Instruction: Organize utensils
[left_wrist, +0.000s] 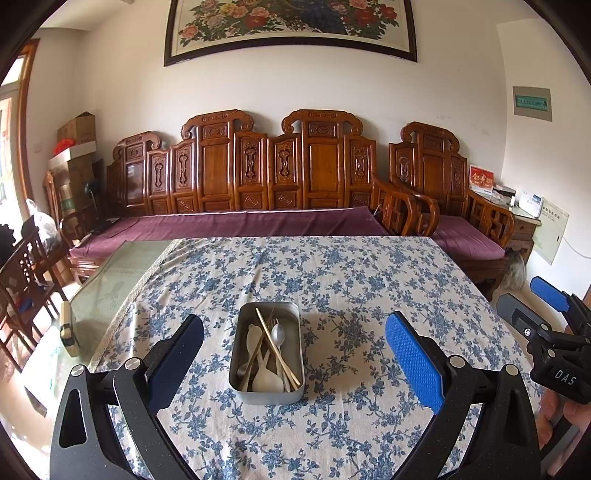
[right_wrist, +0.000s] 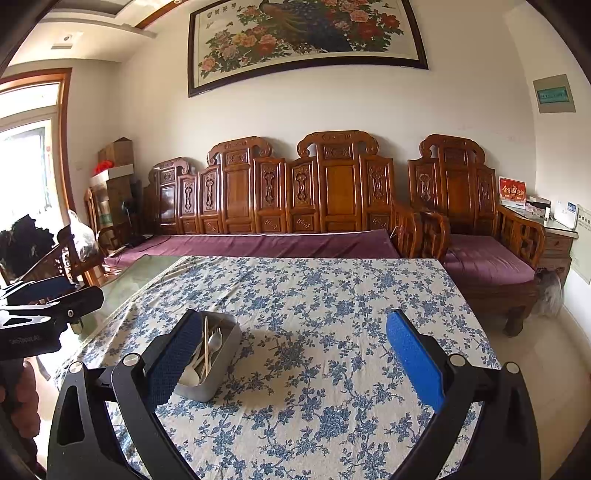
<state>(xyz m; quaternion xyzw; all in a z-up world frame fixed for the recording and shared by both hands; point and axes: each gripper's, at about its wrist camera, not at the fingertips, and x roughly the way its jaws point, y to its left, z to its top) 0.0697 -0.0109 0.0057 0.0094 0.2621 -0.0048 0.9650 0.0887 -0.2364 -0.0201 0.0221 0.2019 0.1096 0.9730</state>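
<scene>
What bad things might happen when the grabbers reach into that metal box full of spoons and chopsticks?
The chopsticks and spoons lie crossed in the metal box, so lifting one may drag others out. The box sits loose on the flowered tablecloth, so a push from the open left gripper might slide it or bunch the cloth.

A table (left_wrist: 110, 291) under a blue-flowered cloth (left_wrist: 332, 280) carries a metal tin (left_wrist: 266, 393) of utensils
</scene>
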